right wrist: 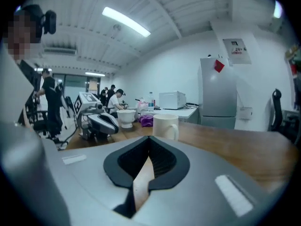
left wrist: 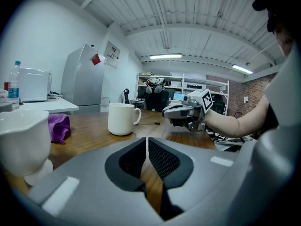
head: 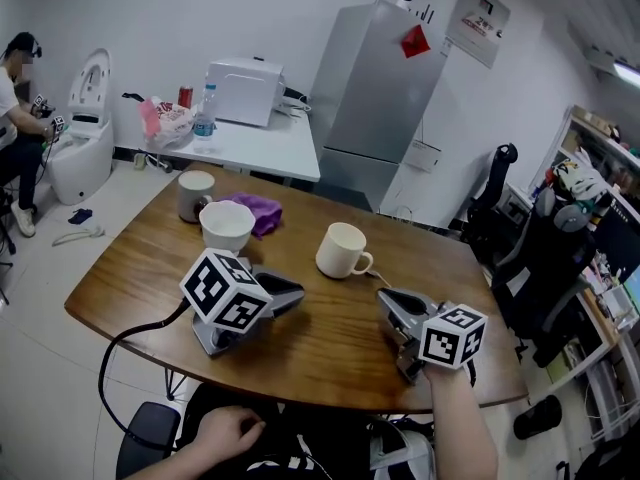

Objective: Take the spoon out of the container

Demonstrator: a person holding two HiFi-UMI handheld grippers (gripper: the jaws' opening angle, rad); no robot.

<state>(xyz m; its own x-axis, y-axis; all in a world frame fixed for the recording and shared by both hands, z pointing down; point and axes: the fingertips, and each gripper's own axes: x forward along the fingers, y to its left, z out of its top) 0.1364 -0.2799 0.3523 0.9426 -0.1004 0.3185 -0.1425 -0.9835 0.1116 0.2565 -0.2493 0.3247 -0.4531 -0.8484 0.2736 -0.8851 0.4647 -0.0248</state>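
Note:
A white mug (head: 342, 250) stands mid-table, also in the left gripper view (left wrist: 121, 118) and the right gripper view (right wrist: 165, 126). A thin small object, possibly the spoon (head: 379, 277), lies on the wood just right of the mug's handle; I cannot tell for sure. My left gripper (head: 297, 296) rests on the table left of the mug, shut and empty, with no hand on it. The right gripper (head: 386, 299), held in a hand, sits right of the mug, shut with nothing between its fingers. No spoon shows inside any cup.
A white footed bowl (head: 227, 225), a second mug (head: 195, 194) and a purple cloth (head: 257, 212) stand at the table's far left. Behind are a white table (head: 260, 143), a fridge (head: 385, 98) and office chairs (head: 500, 208). A cable (head: 130, 348) hangs off the front edge.

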